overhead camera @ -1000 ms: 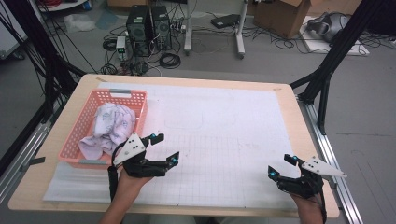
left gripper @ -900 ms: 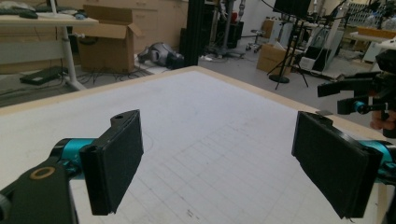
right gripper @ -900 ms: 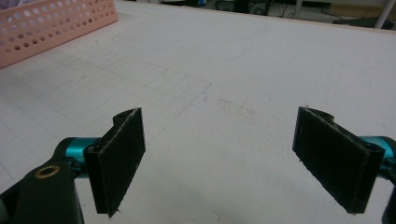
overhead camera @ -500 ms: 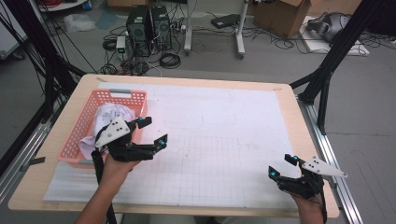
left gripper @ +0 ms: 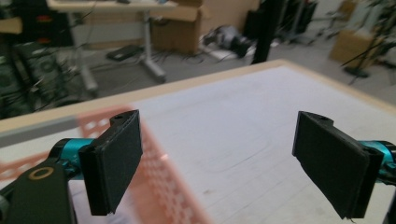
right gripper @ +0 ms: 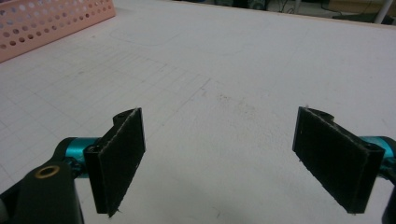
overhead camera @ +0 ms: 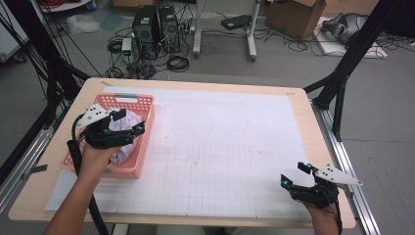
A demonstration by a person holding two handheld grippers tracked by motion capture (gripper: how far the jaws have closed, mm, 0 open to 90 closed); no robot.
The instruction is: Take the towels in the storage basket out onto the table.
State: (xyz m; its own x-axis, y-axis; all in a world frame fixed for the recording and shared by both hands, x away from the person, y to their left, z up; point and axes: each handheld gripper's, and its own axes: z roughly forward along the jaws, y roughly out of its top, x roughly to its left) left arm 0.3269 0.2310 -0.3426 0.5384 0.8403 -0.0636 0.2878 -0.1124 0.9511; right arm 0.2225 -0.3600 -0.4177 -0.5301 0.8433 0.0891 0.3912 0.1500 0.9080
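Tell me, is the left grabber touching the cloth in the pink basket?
Cannot tell. In the high view the left gripper overlaps the cloth in the basket, hiding any gap. Its jaws stand wide open.

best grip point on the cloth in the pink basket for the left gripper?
Take the bunched cloth at the raised fold on top of the heap, coming straight down from above. The basket walls block any sideways approach, and the cloth is crumpled loosely, so an upstanding ridge should pinch easily. The left gripper hangs over it with its jaws wide apart.
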